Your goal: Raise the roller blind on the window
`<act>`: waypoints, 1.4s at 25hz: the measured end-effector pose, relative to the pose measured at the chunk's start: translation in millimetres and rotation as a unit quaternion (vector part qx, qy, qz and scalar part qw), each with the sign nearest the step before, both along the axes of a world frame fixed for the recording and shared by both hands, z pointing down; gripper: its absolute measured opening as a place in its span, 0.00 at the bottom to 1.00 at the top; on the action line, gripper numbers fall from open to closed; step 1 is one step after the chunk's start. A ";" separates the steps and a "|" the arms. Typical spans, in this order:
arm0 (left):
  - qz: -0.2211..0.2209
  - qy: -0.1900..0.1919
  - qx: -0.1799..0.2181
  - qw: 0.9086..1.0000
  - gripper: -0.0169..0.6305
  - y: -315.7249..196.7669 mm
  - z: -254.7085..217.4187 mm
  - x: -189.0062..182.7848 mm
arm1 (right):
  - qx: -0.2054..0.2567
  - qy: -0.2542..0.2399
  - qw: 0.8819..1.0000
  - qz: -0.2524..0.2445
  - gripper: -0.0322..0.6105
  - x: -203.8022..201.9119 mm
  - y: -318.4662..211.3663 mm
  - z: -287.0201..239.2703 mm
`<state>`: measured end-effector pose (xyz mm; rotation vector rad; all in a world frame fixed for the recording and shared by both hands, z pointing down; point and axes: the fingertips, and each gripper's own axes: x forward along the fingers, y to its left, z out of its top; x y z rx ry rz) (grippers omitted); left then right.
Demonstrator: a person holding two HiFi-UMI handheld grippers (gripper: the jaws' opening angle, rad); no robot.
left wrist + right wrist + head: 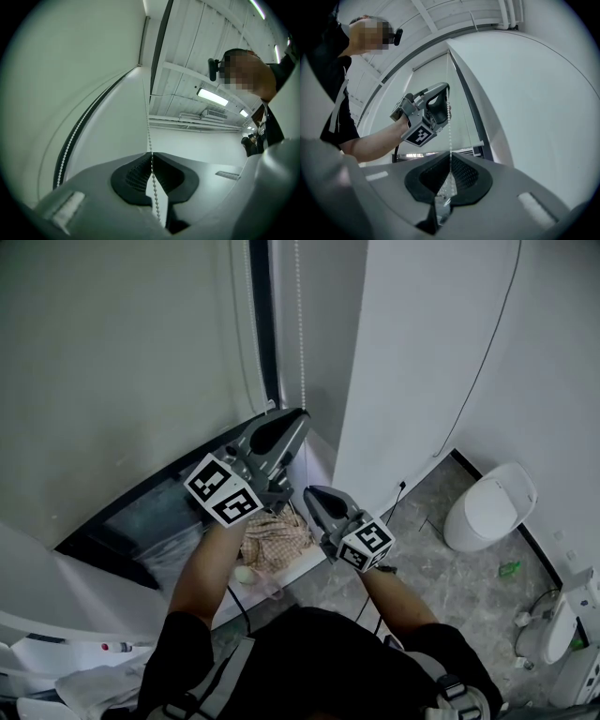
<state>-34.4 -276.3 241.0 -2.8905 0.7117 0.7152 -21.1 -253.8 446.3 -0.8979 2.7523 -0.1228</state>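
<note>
A white bead chain (300, 324) of small round balls hangs straight down beside the dark window frame (266, 334). The left gripper (298, 418), smooth grey with ribbed black pads, has its fingers pressed together on the chain. Just below and nearer, the right gripper (311, 493) pinches the same chain between closed fingers. The roller blind (122, 362), a matte, pale grey-green sheet, covers the window at the left down to a dark strip of glass (155, 517). A crumpled checked cloth (277, 538) lies on the white ledge (305, 568). The floor (469, 596) is grey marbled tile.
</note>
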 end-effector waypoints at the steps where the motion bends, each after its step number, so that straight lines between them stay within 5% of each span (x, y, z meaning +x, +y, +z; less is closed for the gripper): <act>1: -0.006 -0.009 -0.004 1.000 0.04 -3.0 7.7 0.4 | -0.007 0.008 1.000 0.000 0.07 -0.8 -1.1 7.8; 10: -0.032 -0.035 -0.088 0.995 0.05 -6.7 122.5 -5.2 | -0.133 0.122 0.983 -0.024 0.08 -9.1 5.0 117.8; 14: -0.048 -0.059 -0.058 0.995 0.05 -5.9 124.3 -10.5 | -0.075 0.088 0.992 -0.040 0.21 -11.4 7.7 68.8; 21: -0.055 -0.036 -0.080 0.995 0.05 -5.8 121.9 -20.0 | 0.092 -0.017 0.996 -0.014 0.22 -2.7 -6.0 -107.5; 27: -0.056 -0.036 -0.076 0.995 0.05 -1.9 119.4 -19.7 | 0.125 -0.074 0.989 -0.014 0.22 -20.3 -27.9 -197.7; 35: -0.052 -0.036 -0.075 0.995 0.05 5.8 118.9 -20.4 | 0.155 -0.106 0.982 -0.020 0.15 -37.3 -34.2 -254.2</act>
